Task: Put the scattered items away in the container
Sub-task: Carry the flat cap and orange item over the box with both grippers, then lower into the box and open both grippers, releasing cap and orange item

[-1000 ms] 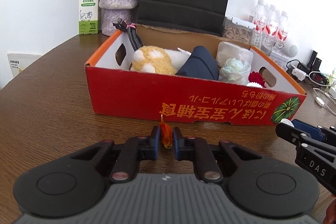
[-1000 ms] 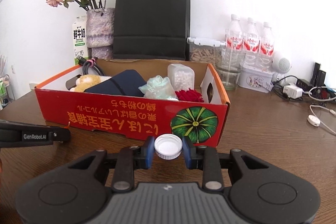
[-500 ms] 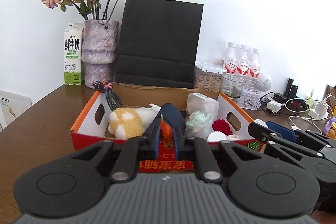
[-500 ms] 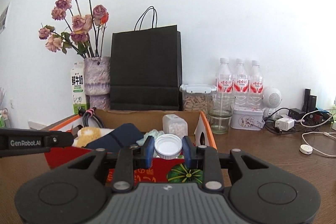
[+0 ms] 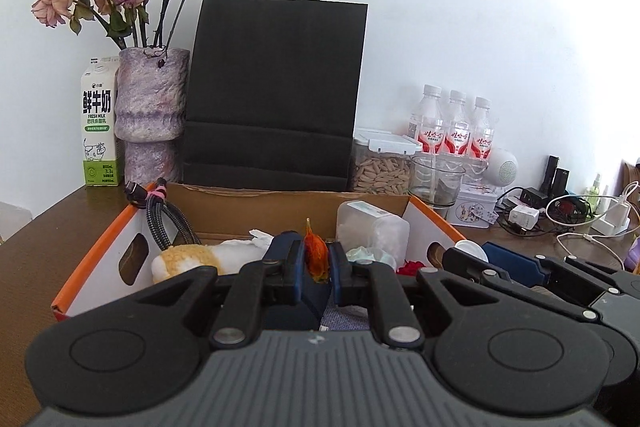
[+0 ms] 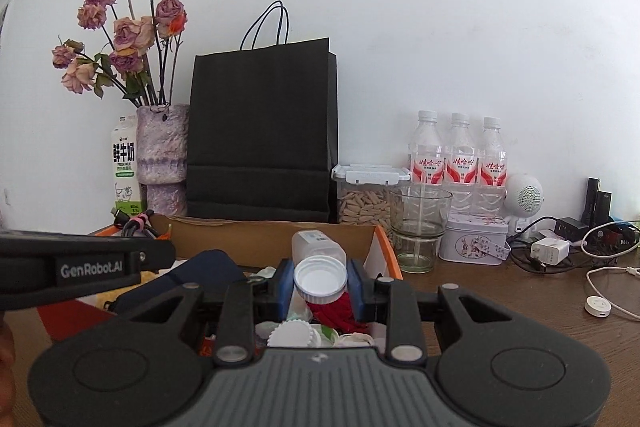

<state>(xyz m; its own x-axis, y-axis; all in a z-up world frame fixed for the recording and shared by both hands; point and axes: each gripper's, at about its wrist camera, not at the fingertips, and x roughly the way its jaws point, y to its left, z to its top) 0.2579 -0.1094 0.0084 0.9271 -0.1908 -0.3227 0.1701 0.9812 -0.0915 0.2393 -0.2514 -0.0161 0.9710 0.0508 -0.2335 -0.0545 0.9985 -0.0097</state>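
Observation:
An orange-red cardboard box (image 5: 96, 259) stands open on the brown table and holds a plush toy (image 5: 188, 259), a braided cable (image 5: 160, 219), a dark blue pouch (image 6: 192, 275), a clear plastic jar (image 5: 372, 227) and a red item (image 6: 336, 311). My left gripper (image 5: 317, 263) hovers over the box's middle, shut on a small orange dried flower bud (image 5: 316, 255). Above the box's right end, my right gripper (image 6: 320, 281) is shut on a white bottle cap (image 6: 320, 279). Several white caps (image 6: 290, 333) lie in the box below it.
Behind the box stand a black paper bag (image 5: 276, 99), a purple vase of dried roses (image 5: 150, 115), a milk carton (image 5: 98, 123), a seed jar (image 5: 380, 163), a glass (image 6: 418, 223), three water bottles (image 6: 460, 155) and a tin (image 6: 472, 243). Chargers and cables (image 6: 580, 251) clutter the right.
Both grippers have risen and moved forward from in front of the box to above its inside, each keeping its item. The views have tilted up to the wall.

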